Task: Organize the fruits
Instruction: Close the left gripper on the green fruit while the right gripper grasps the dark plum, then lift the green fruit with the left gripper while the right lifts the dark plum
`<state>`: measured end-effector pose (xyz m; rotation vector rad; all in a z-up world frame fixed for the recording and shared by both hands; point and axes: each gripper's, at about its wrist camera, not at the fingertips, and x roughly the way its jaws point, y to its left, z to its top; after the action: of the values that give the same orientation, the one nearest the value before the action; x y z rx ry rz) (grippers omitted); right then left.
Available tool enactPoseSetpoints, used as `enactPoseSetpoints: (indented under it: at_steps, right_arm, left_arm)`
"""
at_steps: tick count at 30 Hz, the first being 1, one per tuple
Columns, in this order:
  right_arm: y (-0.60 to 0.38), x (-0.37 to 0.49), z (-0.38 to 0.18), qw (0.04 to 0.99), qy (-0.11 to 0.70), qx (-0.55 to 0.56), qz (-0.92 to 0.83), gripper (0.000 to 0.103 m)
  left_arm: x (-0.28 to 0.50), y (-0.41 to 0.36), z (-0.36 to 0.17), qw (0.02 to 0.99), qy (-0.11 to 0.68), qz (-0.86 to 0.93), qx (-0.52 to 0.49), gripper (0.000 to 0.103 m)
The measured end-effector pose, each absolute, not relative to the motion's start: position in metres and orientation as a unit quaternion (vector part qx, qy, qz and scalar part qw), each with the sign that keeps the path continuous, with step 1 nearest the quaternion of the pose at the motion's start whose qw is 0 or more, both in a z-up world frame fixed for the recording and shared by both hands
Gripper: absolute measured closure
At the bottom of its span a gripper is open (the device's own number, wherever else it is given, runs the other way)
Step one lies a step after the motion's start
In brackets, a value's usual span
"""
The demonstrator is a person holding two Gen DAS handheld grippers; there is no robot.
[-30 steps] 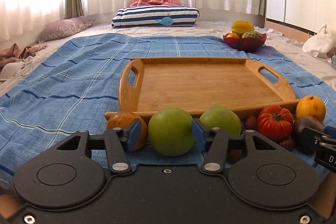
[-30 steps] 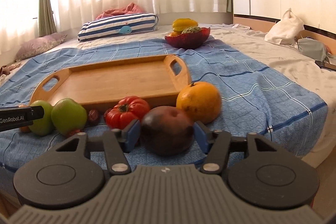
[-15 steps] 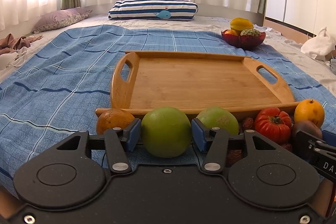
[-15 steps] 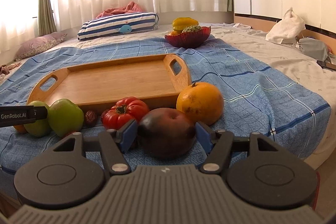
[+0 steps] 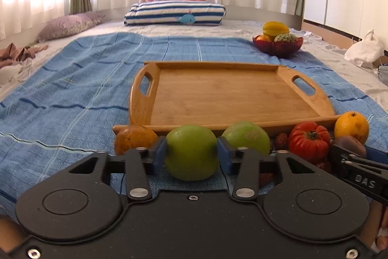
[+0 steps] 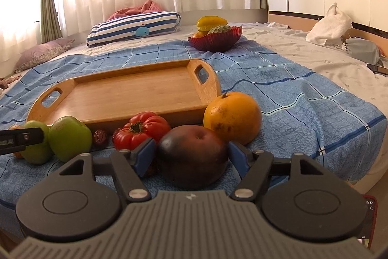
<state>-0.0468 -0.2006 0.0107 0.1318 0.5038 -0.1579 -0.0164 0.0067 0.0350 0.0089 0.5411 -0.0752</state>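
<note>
A wooden tray [image 5: 230, 98] lies on the blue blanket with a row of fruit along its near edge. My left gripper [image 5: 191, 151] is closing, and its blue pads press both sides of a green apple [image 5: 191, 162]. An orange [image 5: 134, 137] sits to its left, a second green apple [image 5: 246, 137] to its right. My right gripper [image 6: 191, 157] straddles a dark red apple [image 6: 194, 154]. Its jaws are closing, with slight gaps left at the pads. Behind it lie a ribbed tomato [image 6: 143, 128] and a big orange [image 6: 232, 115].
A red bowl [image 6: 214, 40] of fruit stands beyond the tray at the right. Small dark dates [image 6: 100, 136] lie among the fruit row. A striped pillow [image 5: 174, 13] is at the far end. The bed's edge drops off on the right, by a white bag [image 6: 329, 26].
The left jaws have drawn in onto the green apple. The right jaws have spread a little wider around the dark apple. Neither hand has shifted much.
</note>
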Motion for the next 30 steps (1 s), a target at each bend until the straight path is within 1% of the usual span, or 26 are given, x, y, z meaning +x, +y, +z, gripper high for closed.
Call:
enactPoseSetpoints:
  at_steps: [1, 2, 3, 4, 9, 11, 12, 13, 21, 26, 27, 29, 30]
  right_arm:
    - [-0.201, -0.047, 0.011, 0.963, 0.249, 0.064, -0.078, 0.028]
    - [-0.201, -0.047, 0.011, 0.963, 0.248, 0.063, -0.078, 0.028]
    - [-0.2, -0.047, 0.011, 0.964, 0.248, 0.063, -0.078, 0.028]
    - [-0.2, -0.047, 0.011, 0.964, 0.248, 0.063, -0.079, 0.028]
    - [-0.2, -0.047, 0.01, 0.963, 0.249, 0.068, -0.08, 0.025]
    - [-0.2, -0.047, 0.01, 0.962, 0.251, 0.069, -0.078, 0.025]
    - [-0.2, -0.048, 0.009, 0.962, 0.251, 0.07, -0.078, 0.025]
    - [-0.201, -0.048, 0.009, 0.962, 0.252, 0.071, -0.078, 0.025]
    - [-0.201, -0.048, 0.007, 0.962, 0.252, 0.074, -0.077, 0.024]
    - [-0.201, -0.047, 0.007, 0.962, 0.252, 0.074, -0.077, 0.024]
    - [-0.201, -0.048, 0.007, 0.962, 0.252, 0.075, -0.077, 0.024]
    - [-0.201, -0.047, 0.007, 0.962, 0.252, 0.076, -0.077, 0.024]
    - [-0.201, -0.047, 0.007, 0.962, 0.251, 0.077, -0.077, 0.024]
  left_arm:
    - [-0.022, 0.006, 0.039, 0.966, 0.254, -0.038, 0.011, 0.101]
    - [-0.025, 0.005, 0.042, 0.968, 0.248, -0.038, 0.02, 0.1]
    - [-0.027, 0.004, 0.044, 0.968, 0.247, -0.039, 0.028, 0.093]
    - [-0.026, 0.004, 0.043, 0.967, 0.25, -0.036, 0.032, 0.089]
    - [-0.022, 0.011, 0.038, 0.965, 0.26, -0.033, -0.003, 0.086]
    - [-0.02, 0.012, 0.038, 0.965, 0.259, -0.032, -0.006, 0.08]
    - [-0.018, 0.012, 0.038, 0.965, 0.261, -0.033, -0.007, 0.073]
    - [-0.015, 0.013, 0.037, 0.964, 0.264, -0.034, -0.012, 0.07]
    - [0.008, 0.017, 0.033, 0.959, 0.279, -0.042, -0.039, 0.058]
    - [0.015, 0.017, 0.027, 0.958, 0.282, -0.04, -0.029, 0.053]
    - [0.016, 0.015, 0.026, 0.958, 0.282, -0.043, -0.027, 0.05]
    - [0.018, 0.014, 0.025, 0.959, 0.281, -0.041, -0.025, 0.05]
    - [0.018, 0.014, 0.024, 0.959, 0.28, -0.04, -0.026, 0.052]
